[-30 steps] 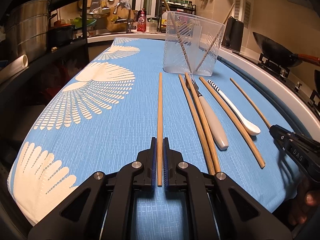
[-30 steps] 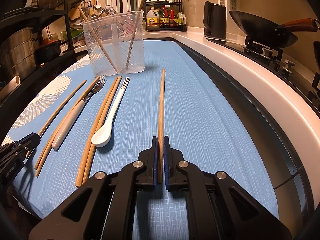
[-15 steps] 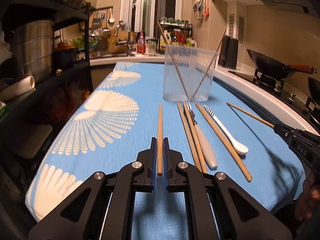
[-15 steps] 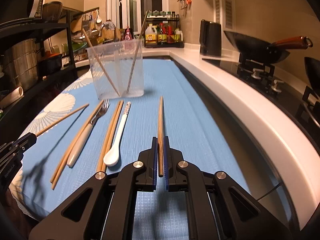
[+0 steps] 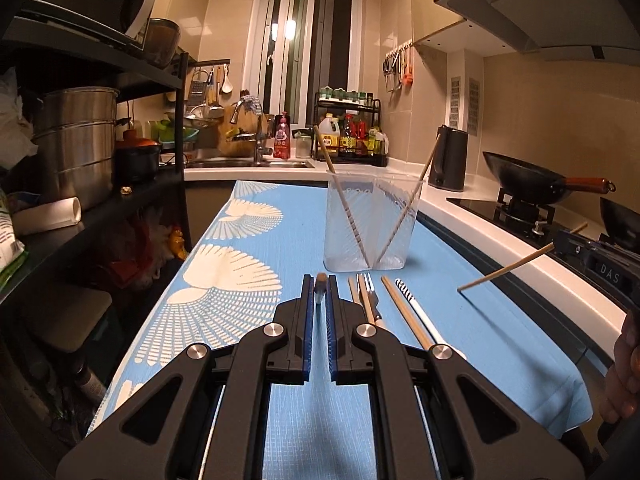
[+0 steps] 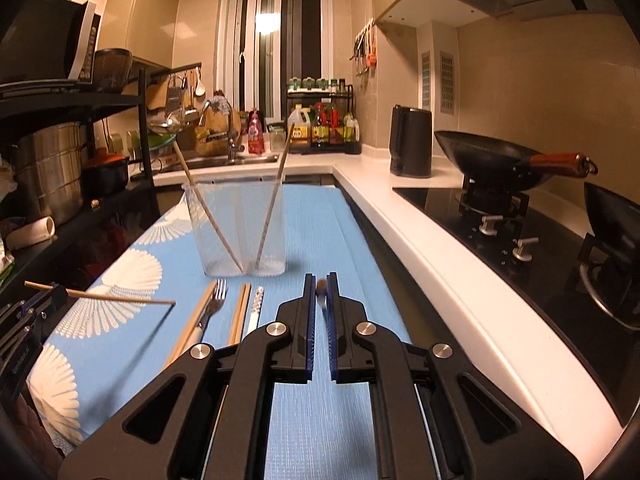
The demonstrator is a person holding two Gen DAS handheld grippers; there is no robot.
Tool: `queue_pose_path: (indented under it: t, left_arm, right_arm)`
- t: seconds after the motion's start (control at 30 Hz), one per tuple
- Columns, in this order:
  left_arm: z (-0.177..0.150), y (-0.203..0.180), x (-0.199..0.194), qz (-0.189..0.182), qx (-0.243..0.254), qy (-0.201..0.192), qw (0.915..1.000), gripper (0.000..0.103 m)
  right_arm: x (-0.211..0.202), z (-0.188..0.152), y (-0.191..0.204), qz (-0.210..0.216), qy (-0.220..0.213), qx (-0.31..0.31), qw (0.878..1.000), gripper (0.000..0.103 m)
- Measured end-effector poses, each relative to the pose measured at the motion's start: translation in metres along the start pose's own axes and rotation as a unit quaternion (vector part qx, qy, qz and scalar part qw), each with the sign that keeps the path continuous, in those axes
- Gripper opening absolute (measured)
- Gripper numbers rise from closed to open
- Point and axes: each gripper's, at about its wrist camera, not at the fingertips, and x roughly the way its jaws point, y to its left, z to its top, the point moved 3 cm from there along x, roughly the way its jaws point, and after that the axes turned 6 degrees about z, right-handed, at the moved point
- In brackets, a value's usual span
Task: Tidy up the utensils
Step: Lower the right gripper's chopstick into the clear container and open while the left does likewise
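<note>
A chopstick (image 5: 320, 290) is clamped between the blue pads of the left claw (image 5: 319, 300); it is seen end-on, pointing straight ahead along the fingers, held clear of the blue cloth (image 5: 256, 272). A second chopstick (image 6: 321, 292) is clamped the same way in the right claw (image 6: 320, 300), also seen end-on and lifted off the cloth.

From the left claw, the clear holder (image 5: 370, 224) stands ahead and slightly to the right, upright on the cloth, with two chopsticks leaning crosswise inside it. Just right of the left claw's tips, and short of the holder, a row of utensils is laid on the cloth: a pair of chopsticks (image 5: 356, 298), a fork (image 5: 370, 294), another chopstick (image 5: 404, 310) and a striped spoon (image 5: 416, 314). Their near ends are hidden behind the claw's body. Farther right, the right claw's chopstick is seen from the side, raised in the air, with a hand (image 5: 624, 376) at the frame's edge.

From the right claw, the holder stands ahead and to the left. The same row lies left of the tips, the spoon nearest and the fork beyond it. At the far left, the left claw's chopstick is seen from the side, held above the cloth.
</note>
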Motion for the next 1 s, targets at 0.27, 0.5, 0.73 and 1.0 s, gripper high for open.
queue_pose_path:
  t: [0.27, 0.5, 0.73, 1.0]
  left_arm:
    - [0.02, 0.006, -0.002, -0.008, -0.016, -0.01, 0.9998, 0.006]
    - [0.048, 0.016, 0.004, -0.03, -0.036, 0.007, 0.9989, 0.006]
    - [0.088, 0.031, 0.021, -0.053, -0.068, 0.05, 0.995, 0.006]
    - [0.12, 0.037, 0.042, -0.081, -0.075, 0.085, 0.9903, 0.006]
  right_arm:
    - [-0.011, 0.022, 0.0, 0.012, -0.021, 0.008, 1.0, 0.005]
    - [-0.012, 0.04, -0.003, 0.022, -0.026, 0.015, 0.999, 0.005]
    - [-0.006, 0.067, -0.002, 0.054, -0.015, 0.034, 0.998, 0.005]
    - [0.008, 0.094, 0.004, 0.08, -0.004, 0.035, 0.996, 0.005]
